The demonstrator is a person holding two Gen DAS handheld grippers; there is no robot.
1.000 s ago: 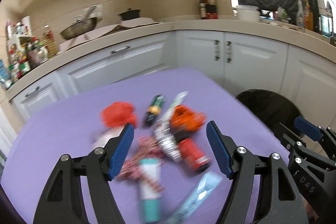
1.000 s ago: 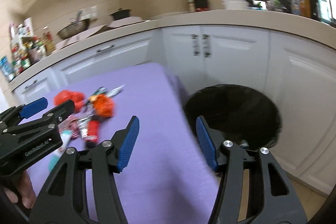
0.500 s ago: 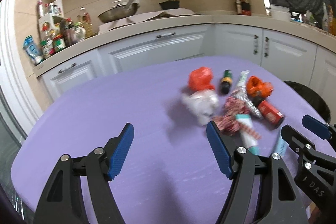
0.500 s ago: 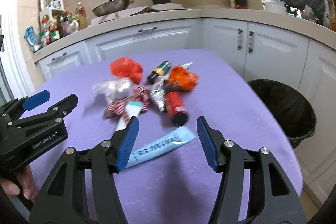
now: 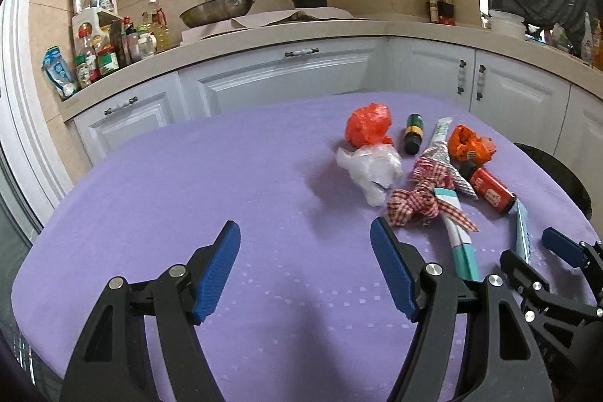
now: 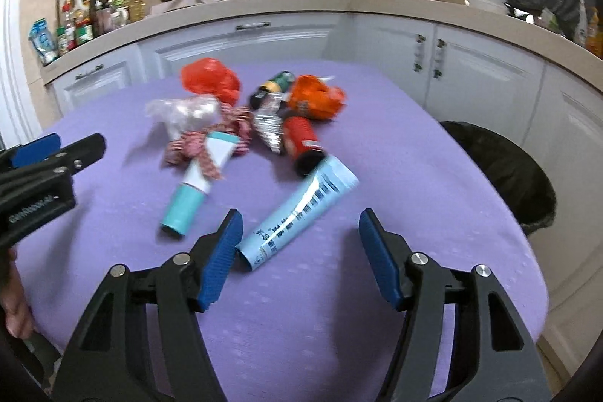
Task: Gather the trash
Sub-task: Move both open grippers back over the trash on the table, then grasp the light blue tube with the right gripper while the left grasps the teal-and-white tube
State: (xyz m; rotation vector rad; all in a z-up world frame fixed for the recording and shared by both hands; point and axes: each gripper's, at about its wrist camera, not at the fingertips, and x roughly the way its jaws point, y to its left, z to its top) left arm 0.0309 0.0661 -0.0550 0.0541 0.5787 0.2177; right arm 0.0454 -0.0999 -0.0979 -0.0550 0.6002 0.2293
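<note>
A heap of trash lies on the purple table (image 5: 226, 183): a red plastic bag (image 5: 367, 129), a clear plastic bag (image 5: 371, 168), a small dark bottle (image 5: 413, 132), an orange wrapper (image 5: 469, 145), a red can (image 5: 490, 191), a checked ribbon (image 5: 418, 202) and a white tube with a teal cap (image 6: 199, 176). A light blue tube (image 6: 297, 211) lies nearest my right gripper (image 6: 297, 251), whose jaws are opening just short of its near end, nothing between them. My left gripper (image 5: 305, 266) is open over bare cloth, left of the heap.
A black-lined trash bin (image 6: 505, 172) stands on the floor off the table's right edge. White cabinets and a counter with a wok (image 5: 216, 11), a pot and several bottles run behind the table. A person's fingers (image 6: 15, 304) show at the left edge.
Both views swung left from the bin toward the heap, then settled. The right gripper came lower and closer to the light blue tube, and its jaws stand wider apart.
</note>
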